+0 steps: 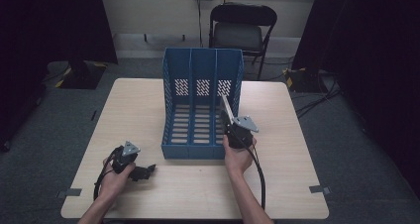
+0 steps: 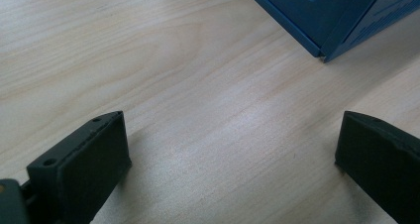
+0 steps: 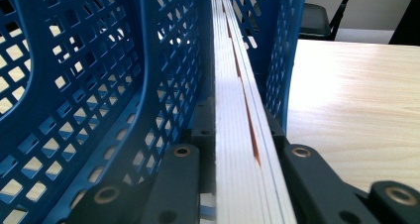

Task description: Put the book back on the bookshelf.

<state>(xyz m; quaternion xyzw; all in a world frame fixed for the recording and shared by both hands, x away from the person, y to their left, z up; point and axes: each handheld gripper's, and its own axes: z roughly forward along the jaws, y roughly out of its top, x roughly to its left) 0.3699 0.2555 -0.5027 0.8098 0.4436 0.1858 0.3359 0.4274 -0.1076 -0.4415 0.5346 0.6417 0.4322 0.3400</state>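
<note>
A blue three-slot file rack stands upright in the middle of the wooden table. My right gripper is shut on a thin white booklet, held edge-up at the mouth of the rack's right slot. In the right gripper view the booklet, showing an orange line along its edge, runs between the gripper jaws and into the slot, between perforated blue walls. My left gripper lies low over the table at the front left, open and holding nothing. The rack's front corner shows beyond it.
A black folding chair stands behind the table against the wall. Black curtains hang at both sides, and cables lie on the grey floor at the right. Tape marks sit at the table's front corners.
</note>
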